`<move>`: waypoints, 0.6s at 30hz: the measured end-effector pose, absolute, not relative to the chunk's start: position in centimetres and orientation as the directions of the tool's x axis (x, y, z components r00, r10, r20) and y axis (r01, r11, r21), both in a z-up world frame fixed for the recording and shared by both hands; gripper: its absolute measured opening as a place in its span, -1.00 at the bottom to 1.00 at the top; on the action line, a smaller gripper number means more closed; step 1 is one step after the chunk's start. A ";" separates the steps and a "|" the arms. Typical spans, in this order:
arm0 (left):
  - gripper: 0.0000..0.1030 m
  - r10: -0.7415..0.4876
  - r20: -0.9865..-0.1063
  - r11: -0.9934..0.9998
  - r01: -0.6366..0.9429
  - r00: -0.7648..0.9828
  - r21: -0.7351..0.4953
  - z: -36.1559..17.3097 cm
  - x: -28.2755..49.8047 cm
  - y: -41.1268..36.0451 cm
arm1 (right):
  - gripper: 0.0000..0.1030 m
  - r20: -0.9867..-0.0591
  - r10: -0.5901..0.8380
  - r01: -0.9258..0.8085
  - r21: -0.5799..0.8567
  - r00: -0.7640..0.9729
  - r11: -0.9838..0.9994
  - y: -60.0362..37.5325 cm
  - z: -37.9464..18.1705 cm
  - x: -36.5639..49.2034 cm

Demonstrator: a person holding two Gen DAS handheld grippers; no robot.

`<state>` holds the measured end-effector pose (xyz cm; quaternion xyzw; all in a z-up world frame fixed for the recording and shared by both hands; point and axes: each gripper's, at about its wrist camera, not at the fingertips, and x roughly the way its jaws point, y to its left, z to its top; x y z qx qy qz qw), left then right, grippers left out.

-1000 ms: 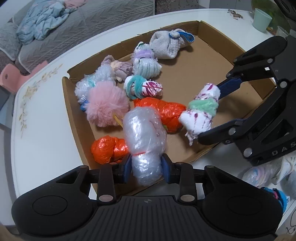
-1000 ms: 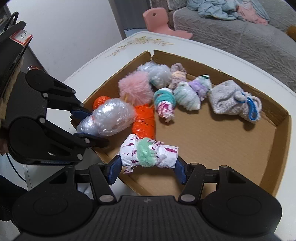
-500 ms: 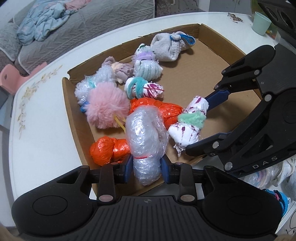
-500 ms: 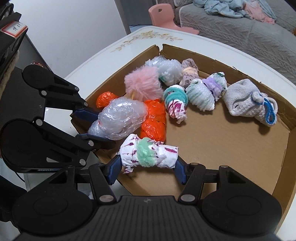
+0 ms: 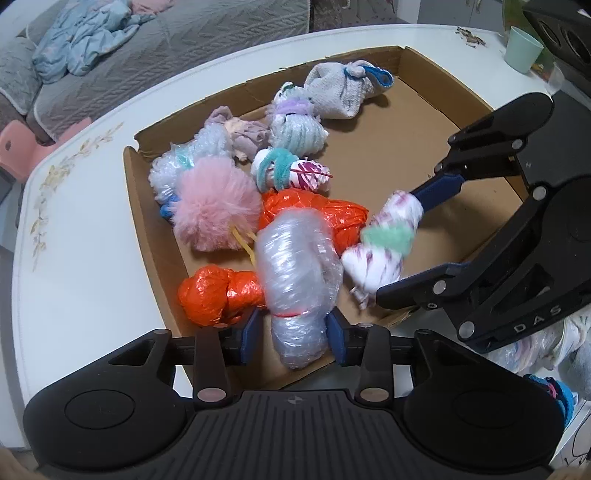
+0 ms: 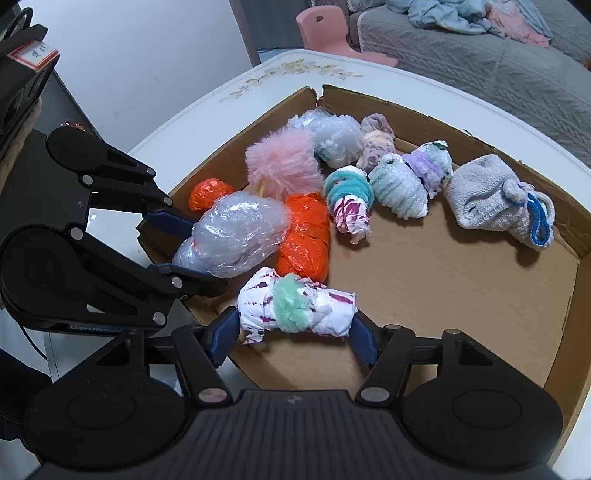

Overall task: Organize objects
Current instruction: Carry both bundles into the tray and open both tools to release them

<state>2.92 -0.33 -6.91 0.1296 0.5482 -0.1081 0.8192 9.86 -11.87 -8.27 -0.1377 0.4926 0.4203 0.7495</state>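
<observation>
A shallow cardboard box (image 5: 450, 85) (image 6: 443, 295) on the white table holds several wrapped bundles. My left gripper (image 5: 293, 334) (image 6: 199, 254) is at the box's near edge with a clear plastic bundle (image 5: 295, 266) (image 6: 236, 232) between its fingers. Its jaws are opening, and a thin gap shows beside the left pad. The bundle leans on the orange bundles (image 5: 218, 295). My right gripper (image 6: 295, 336) (image 5: 397, 245) holds a white and purple bundle with a green band (image 6: 295, 302) (image 5: 384, 236) end to end just above the box floor. Its jaws are opening too, with both pads still touching the bundle.
In the box lie a pink pompom (image 5: 214, 210), a teal-banded bundle (image 6: 349, 199) and a grey sock bundle (image 5: 340, 92). The box floor's right half is bare. A green cup (image 5: 522, 50) stands at the table's far corner. More bundles (image 5: 535, 350) lie outside the box. A sofa and a pink chair (image 6: 328, 26) stand beyond the table.
The right gripper carried the white and purple bundle closer to the clear one and lower. The left pads have parted slightly from the clear bundle. The right jaws stand a little wider.
</observation>
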 end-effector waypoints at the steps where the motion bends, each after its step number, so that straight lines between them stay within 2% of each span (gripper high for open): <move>1: 0.05 -0.035 -0.925 0.944 0.316 0.379 0.094 -6.9 3.0 -0.3 | 0.23 -0.856 0.492 -0.766 0.207 0.160 0.609 -11.9 -8.3 9.9; 4: 0.28 -0.033 -0.922 0.948 0.304 0.385 0.093 -6.7 3.0 0.1 | 0.28 -0.858 0.490 -0.769 0.206 0.156 0.605 -12.0 -8.2 10.0; 18: 0.66 -0.102 -0.920 0.956 0.293 0.379 0.015 -6.3 3.4 1.2 | 0.50 -0.859 0.491 -0.790 0.200 0.143 0.580 -12.5 -7.6 10.7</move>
